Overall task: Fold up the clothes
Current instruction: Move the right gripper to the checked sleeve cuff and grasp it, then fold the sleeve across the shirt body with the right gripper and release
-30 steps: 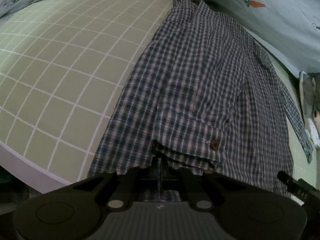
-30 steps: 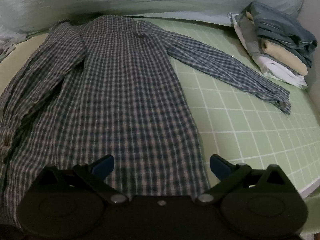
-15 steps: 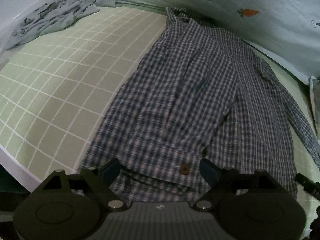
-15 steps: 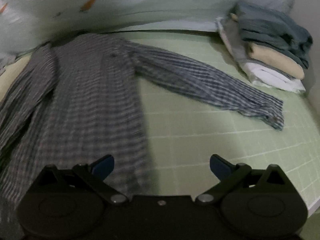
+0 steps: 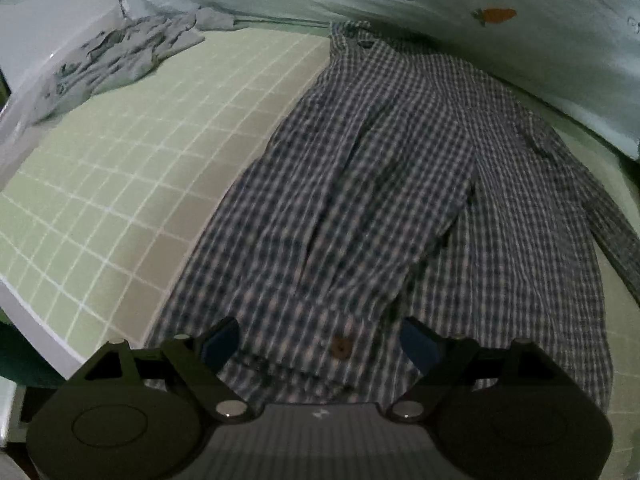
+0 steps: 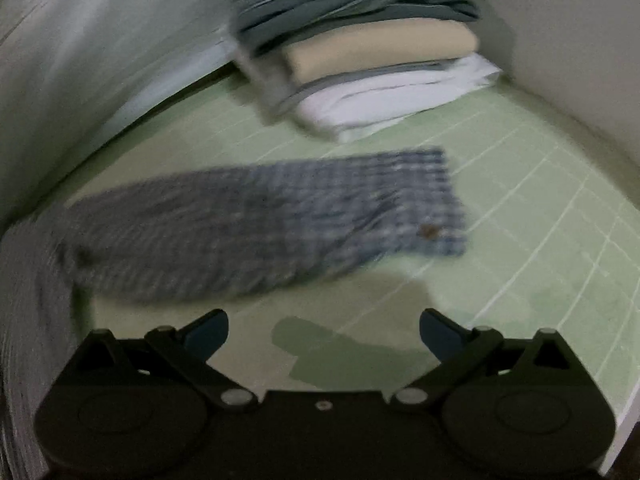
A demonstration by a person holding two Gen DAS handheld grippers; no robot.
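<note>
A blue and white checked long-sleeved shirt (image 5: 400,200) lies flat on the green gridded mat (image 5: 140,168). Its left sleeve is folded in over the body, with the cuff and a brown button (image 5: 341,347) near my left gripper (image 5: 320,340). That gripper is open and empty, just above the cuff. In the right wrist view the other sleeve (image 6: 260,220) lies stretched out on the mat, its cuff (image 6: 432,208) with a brown button pointing right. My right gripper (image 6: 324,328) is open and empty, a short way in front of that sleeve. This view is blurred.
A stack of folded clothes (image 6: 360,48), grey, beige and white, sits at the back beyond the sleeve. A crumpled grey garment (image 5: 120,52) lies at the mat's far left corner. A pale curtain with carrot prints (image 5: 496,14) hangs behind. The mat's front edge (image 5: 32,312) is at the left.
My left gripper let go of the folded sleeve, opened and drew back. My right gripper swung right from the shirt body to the outstretched right sleeve and closer to the folded stack.
</note>
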